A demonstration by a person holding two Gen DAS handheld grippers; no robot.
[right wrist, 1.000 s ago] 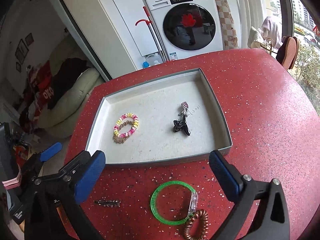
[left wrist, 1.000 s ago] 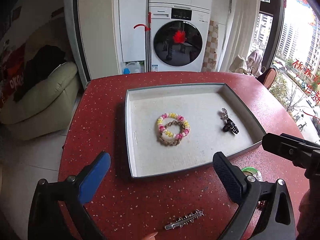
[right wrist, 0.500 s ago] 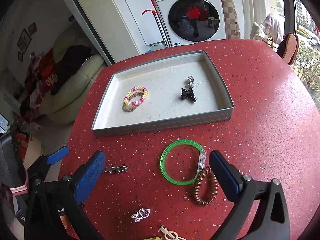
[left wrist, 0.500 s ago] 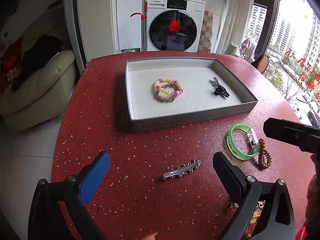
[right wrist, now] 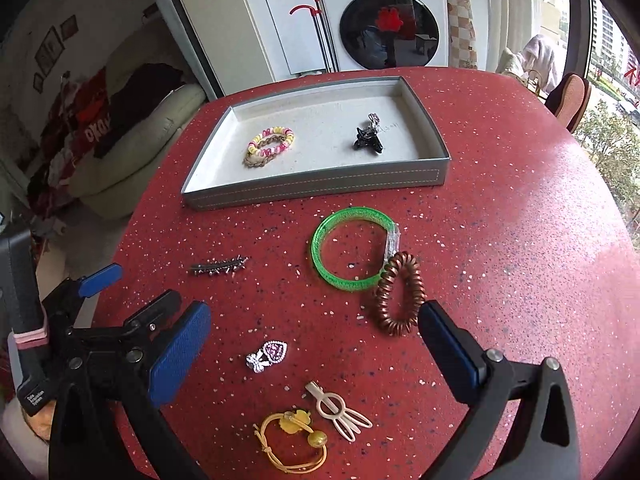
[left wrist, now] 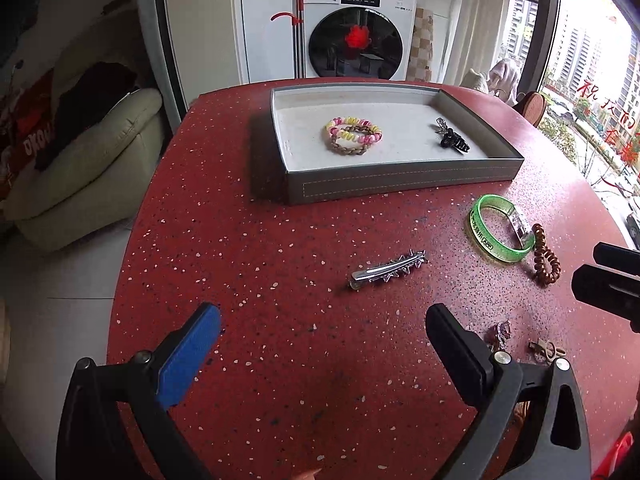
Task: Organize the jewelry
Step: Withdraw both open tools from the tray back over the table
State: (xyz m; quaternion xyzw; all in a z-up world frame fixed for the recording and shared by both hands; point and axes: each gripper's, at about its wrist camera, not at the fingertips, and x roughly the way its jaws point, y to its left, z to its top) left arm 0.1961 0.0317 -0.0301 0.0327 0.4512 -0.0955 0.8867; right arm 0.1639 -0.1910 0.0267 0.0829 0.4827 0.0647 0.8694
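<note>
Red table (right wrist: 520, 200), yellow hair tie (right wrist: 294, 438) only in right view

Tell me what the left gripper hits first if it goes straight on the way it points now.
Most likely the silver spiked hair clip: it lies on the red table right ahead of the open left gripper, roughly centred between the fingers. Beyond it stands the grey tray. Depth is hard to judge; a high pass could clear the clip.

We're in a home here: a white washing machine (left wrist: 357, 28) stands at the far wall, a cream sofa (left wrist: 86, 168) piled with clothes on the left, and apartment towers (left wrist: 588, 52) outside the right-hand window.
</note>
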